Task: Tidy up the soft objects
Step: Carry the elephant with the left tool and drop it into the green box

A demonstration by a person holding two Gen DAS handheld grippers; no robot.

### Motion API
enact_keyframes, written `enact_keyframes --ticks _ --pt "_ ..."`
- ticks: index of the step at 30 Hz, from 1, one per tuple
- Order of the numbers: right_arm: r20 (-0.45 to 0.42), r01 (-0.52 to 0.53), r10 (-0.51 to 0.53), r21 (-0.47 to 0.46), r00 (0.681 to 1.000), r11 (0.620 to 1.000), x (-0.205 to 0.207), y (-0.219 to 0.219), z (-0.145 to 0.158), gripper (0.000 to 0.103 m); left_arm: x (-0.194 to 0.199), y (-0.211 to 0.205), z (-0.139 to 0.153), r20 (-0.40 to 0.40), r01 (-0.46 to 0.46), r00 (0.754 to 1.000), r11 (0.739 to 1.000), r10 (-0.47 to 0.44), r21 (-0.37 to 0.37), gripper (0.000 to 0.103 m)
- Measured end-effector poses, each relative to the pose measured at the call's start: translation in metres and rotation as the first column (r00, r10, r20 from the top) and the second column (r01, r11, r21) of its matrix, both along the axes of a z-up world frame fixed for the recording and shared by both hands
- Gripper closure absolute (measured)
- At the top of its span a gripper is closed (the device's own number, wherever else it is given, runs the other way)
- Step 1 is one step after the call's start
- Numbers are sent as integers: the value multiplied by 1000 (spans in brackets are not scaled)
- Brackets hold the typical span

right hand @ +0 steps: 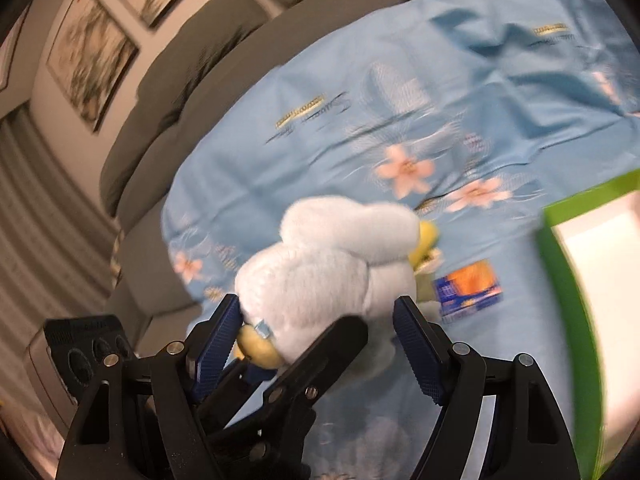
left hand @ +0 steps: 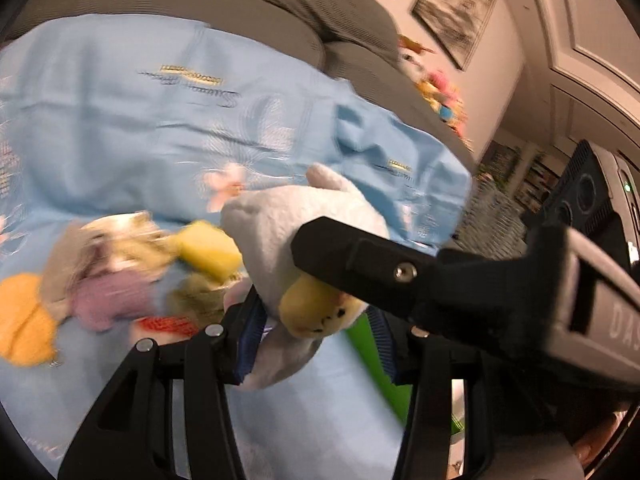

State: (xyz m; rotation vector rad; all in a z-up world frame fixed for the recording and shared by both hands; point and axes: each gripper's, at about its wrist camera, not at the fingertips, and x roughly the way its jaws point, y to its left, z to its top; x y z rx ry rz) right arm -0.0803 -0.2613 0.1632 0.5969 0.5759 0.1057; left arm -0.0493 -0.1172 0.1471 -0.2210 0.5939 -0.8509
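A pale blue plush duck (left hand: 304, 220) with a yellow beak (left hand: 316, 310) hangs above the blue flowered sheet (left hand: 140, 128). It sits between the pads of my left gripper (left hand: 316, 332), which press on its lower body. A finger of my right gripper (left hand: 352, 256) lies across it. In the right wrist view the duck (right hand: 332, 264) sits between my right gripper's (right hand: 320, 320) wide-apart blue pads (right hand: 412, 340), and the left gripper's finger (right hand: 320, 356) crosses in front. A blurred pile of small soft toys (left hand: 120, 276) lies on the sheet at left.
A green-rimmed white box (right hand: 568, 280) stands at the right on the sheet; its edge shows in the left wrist view (left hand: 376, 364). Grey sofa cushions (left hand: 304, 8) rise behind. More toys (left hand: 440, 92) sit on the sofa's far end. An orange-blue packet (right hand: 468, 284) lies on the sheet.
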Motion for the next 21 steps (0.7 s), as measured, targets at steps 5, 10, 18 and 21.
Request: enact_keyframes --ticks 5,10,18,21 --pt "12 138 -138 -7 990 990 -17 -49 -1 24 -6 -61 5 50 96 994 995 -97 15 56" --pt "-2 266 -266 18 964 964 -34 -96 -8 24 -8 -116 2 42 206 977 978 -208 40 56" --pt "-102 420 -414 45 905 906 -48 -152 -37 24 -14 -183 -23 -49 334 942 940 -331 74 56" --pt "-126 427 -419 51 899 903 -49 -169 -50 24 -20 -194 -34 -71 339 940 935 -333 105 56"
